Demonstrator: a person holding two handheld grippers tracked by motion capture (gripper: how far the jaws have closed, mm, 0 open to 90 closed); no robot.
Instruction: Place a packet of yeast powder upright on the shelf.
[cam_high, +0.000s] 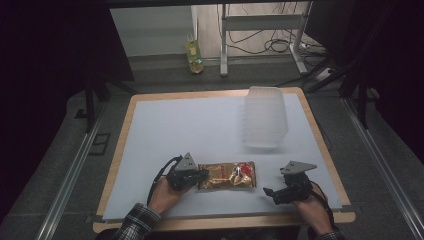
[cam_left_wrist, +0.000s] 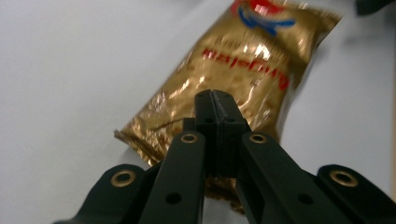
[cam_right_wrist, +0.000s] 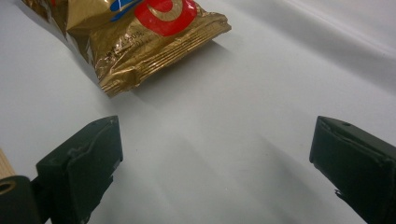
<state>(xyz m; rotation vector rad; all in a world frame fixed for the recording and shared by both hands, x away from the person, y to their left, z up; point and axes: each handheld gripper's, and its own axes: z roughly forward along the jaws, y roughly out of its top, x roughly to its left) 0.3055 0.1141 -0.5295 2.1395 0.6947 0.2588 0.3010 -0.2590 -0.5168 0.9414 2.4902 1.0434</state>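
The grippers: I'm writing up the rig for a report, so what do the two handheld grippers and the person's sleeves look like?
Both the left gripper and the right gripper are black, each topped with a grey three-cornered plate and trailing a black cable. The left gripper's linkage arms carry brass-coloured rivets. The left sleeve is dark plaid.

**Left gripper at the snack bag's end, right gripper apart**

Gold snack bag (cam_high: 227, 175) lies flat near front edge of the white table (cam_high: 200, 125), long side running L–R. Left gripper (cam_high: 201, 175) meets the bag's left end, jaws together at the bag's edge. Right gripper (cam_high: 270, 192) sits apart from the bag's right end, tips pointing left, touching nothing. Clear plastic container (cam_high: 265, 117) stands at back right, well apart from both. Plaid sleeve (cam_high: 136, 224) at bottom left.
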